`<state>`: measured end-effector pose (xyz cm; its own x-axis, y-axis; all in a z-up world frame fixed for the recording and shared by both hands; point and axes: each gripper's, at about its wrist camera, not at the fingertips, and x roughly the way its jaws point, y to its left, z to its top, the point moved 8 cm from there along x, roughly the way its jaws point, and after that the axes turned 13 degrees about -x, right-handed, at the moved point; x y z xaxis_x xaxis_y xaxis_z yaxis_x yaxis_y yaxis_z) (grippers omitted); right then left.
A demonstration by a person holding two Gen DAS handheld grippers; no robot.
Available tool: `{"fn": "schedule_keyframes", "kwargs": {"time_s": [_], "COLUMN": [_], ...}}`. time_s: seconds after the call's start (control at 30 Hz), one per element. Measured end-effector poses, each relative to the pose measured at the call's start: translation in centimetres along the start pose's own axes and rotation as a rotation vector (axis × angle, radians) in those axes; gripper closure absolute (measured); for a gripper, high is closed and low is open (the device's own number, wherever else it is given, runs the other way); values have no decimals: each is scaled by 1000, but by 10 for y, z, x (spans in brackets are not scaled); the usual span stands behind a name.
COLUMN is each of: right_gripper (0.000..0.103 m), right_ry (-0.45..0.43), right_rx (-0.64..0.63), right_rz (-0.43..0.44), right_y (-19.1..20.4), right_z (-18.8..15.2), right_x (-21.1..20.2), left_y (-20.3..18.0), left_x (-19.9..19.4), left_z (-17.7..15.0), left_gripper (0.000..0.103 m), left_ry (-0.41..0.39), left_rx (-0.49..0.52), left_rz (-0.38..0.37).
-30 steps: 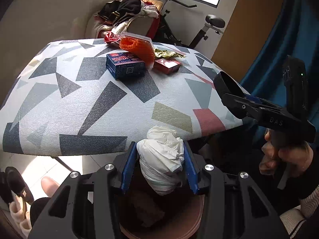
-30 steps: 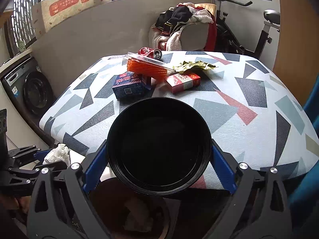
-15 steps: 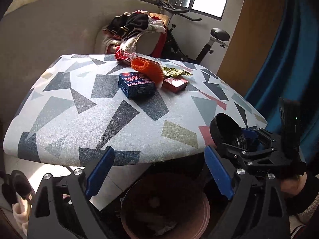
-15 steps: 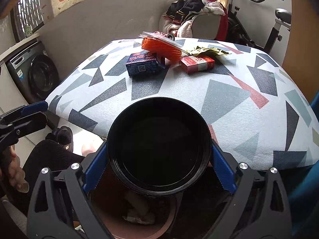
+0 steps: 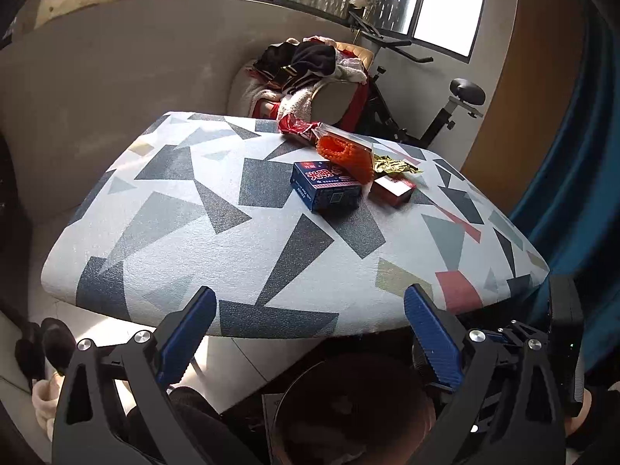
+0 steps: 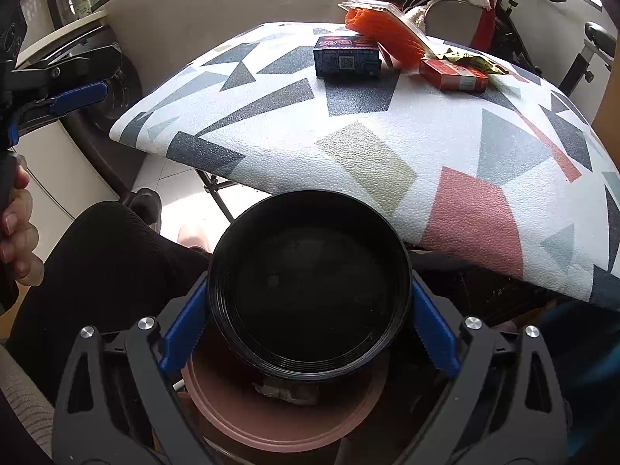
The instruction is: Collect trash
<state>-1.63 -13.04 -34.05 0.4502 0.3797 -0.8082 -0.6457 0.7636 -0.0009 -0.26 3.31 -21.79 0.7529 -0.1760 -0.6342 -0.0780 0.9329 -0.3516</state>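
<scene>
Step in hand: drop-off at the bin. Right gripper (image 6: 306,343) has its jaws clamped on a black round bowl (image 6: 309,290), pads pressing the rim at 9 and 3 o'clock. Bowl hangs directly over the brown bin (image 6: 279,422), which sits on the floor just off the near edge of the tabletop (image 6: 387,147). Some crumpled paper shows in the bin below the bowl.

Left gripper (image 5: 310,333) has just been opening its jaws; they now stand about as wide as they go, with nothing between them. Bin mouth (image 5: 348,407) sits at 6 o'clock in the left wrist view; contents are too dark to make out there.

Trash left on the tabletop, all bunched at the far side, 1 o'clock from the left gripper: blue box (image 5: 327,186), red box (image 5: 391,190), orange mesh in a clear pack (image 5: 345,151), crumpled green-gold wrapper (image 5: 393,164), red wrapper (image 5: 296,126) behind them.

Next, my read: right jaws open to let the bowl fall; it looks centred enough, but the bowl is nearly as wide as the bin mouth, so a tilt could hang it on the rim. Left is free to reach for the blue box, the nearest item.
</scene>
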Motion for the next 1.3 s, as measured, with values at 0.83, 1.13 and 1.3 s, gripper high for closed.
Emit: {"fn": "schedule_keyframes", "kwargs": {"time_s": [0.83,1.13,1.3], "right_gripper": [7,7,7], "right_ry": [77,76,63], "right_rx": [-16,3,24], "right_rz": [-1,-6,-15], "right_y": [8,3,-6], "right_z": [-11,-11,-9], "right_x": [16,16,13], "left_y": [10,9,10], "left_x": [6,8,12], "left_z": [-3,-5,-3], "left_gripper": [8,8,8], "left_ry": [15,21,28], "left_rx": [-29,-30,-34], "left_rz": [16,14,13]}}
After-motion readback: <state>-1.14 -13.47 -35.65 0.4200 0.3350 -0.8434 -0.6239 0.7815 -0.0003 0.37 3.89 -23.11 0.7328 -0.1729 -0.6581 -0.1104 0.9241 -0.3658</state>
